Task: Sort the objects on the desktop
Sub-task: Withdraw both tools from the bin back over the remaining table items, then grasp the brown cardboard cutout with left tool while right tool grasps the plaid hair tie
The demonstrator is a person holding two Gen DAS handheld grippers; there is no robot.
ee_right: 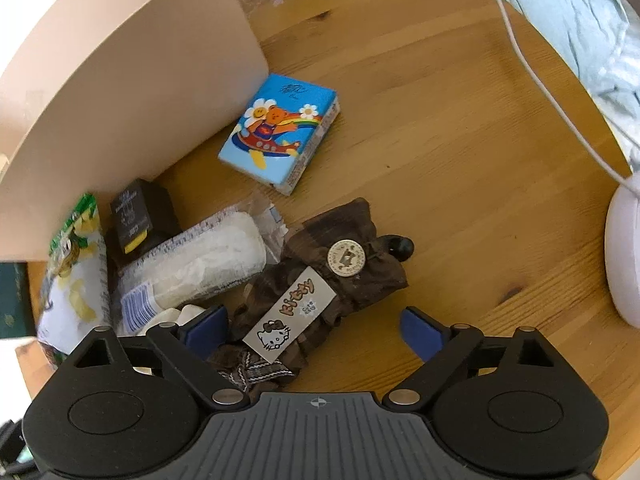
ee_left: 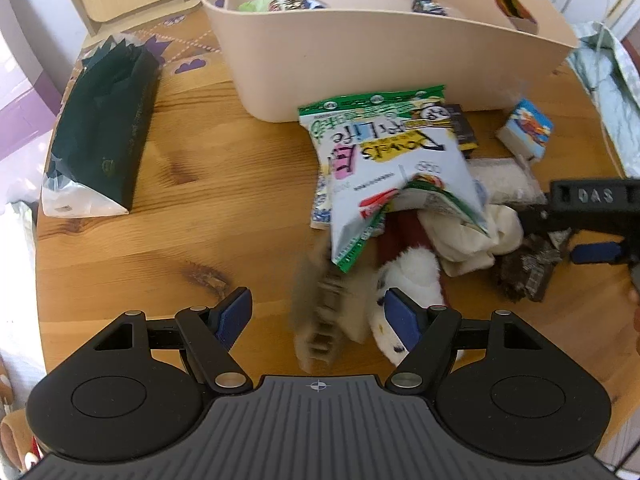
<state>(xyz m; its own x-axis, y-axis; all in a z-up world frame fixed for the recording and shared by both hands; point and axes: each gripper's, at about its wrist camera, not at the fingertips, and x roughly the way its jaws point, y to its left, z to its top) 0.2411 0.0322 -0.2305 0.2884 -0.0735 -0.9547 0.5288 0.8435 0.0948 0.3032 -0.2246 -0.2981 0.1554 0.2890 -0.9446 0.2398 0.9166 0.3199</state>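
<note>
Sorting is mid-way: beige bin (ee_left: 400,60) on the counter (ee_left: 200,200) already has a few packets inside, pile still out in front of it. Left tongs (ee_left: 316,316) wide open, gripping nothing, a blurred tan hair claw (ee_left: 316,320) between the pads. Right tongs (ee_right: 316,328) also wide open, empty, straddling the brown Kitty pouch (ee_right: 320,292), which lies in front of the bin, beside the white wrapped pack (ee_right: 200,268). Blue bear tissue pack (ee_right: 280,132) sits just by the bin wall. Likely next: close on the pouch, lift, carry to the bin.
</note>
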